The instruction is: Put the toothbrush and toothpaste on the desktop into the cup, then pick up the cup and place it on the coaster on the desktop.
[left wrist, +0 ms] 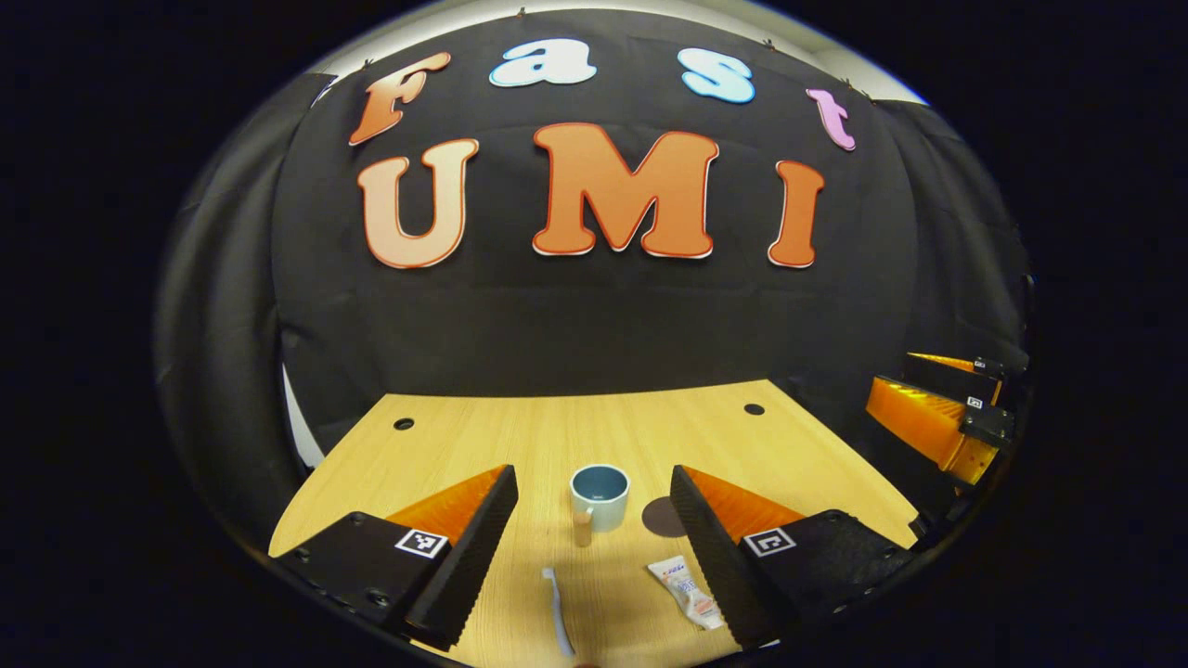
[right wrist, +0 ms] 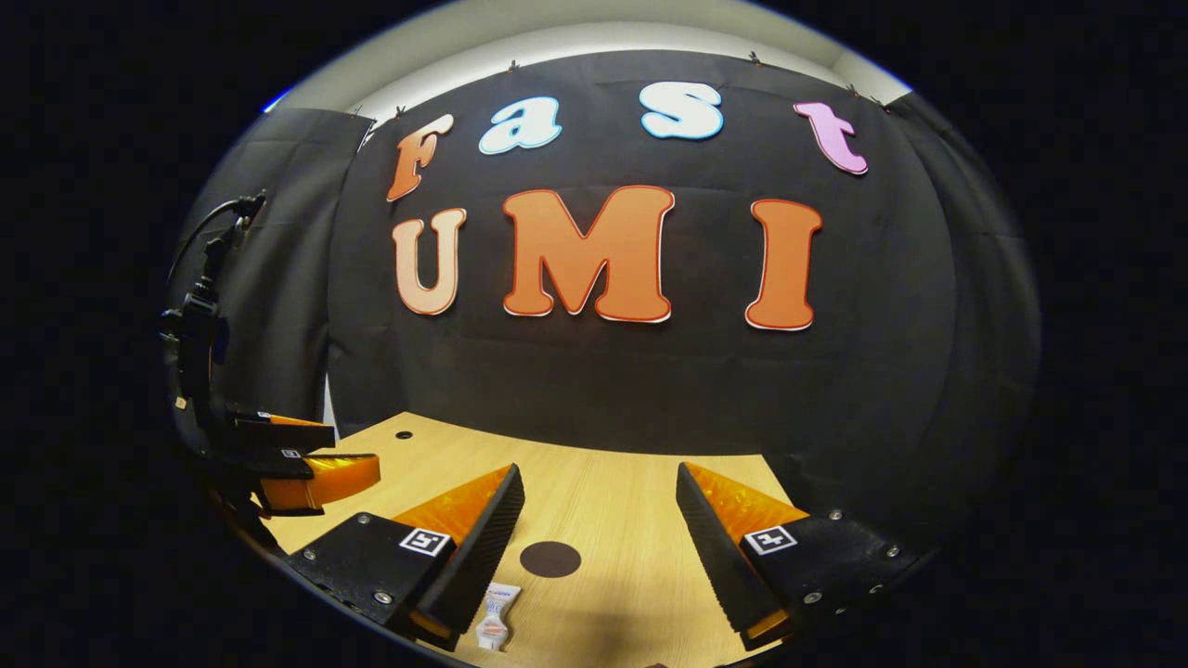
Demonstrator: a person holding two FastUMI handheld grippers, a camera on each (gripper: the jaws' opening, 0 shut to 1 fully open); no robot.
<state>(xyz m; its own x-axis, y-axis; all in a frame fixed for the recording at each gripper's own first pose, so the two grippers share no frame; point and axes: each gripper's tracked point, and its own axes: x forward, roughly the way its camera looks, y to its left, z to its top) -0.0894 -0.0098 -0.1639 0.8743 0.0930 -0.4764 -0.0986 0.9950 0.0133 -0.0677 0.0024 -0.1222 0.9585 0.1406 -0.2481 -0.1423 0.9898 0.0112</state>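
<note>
In the left gripper view a pale cup (left wrist: 600,497) with a blue inside stands upright on the wooden desktop (left wrist: 520,436). A dark round coaster (left wrist: 663,517) lies just right of it. Nearer to me lie a pale blue toothbrush (left wrist: 558,624) and a small white toothpaste tube (left wrist: 687,591). My left gripper (left wrist: 594,538) hovers open above these, holding nothing. In the right gripper view the coaster (right wrist: 549,559) lies between the fingers of my right gripper (right wrist: 601,547), which is open and holds nothing. The toothpaste tube (right wrist: 494,617) lies by its left finger.
Two small dark holes (left wrist: 404,424) (left wrist: 754,408) sit near the desk's far edge. The black cloth wall rises right behind the desk. The right gripper (left wrist: 942,417) hangs off the desk's right side in the left gripper view; the left gripper (right wrist: 306,468) hangs at far left in the right gripper view.
</note>
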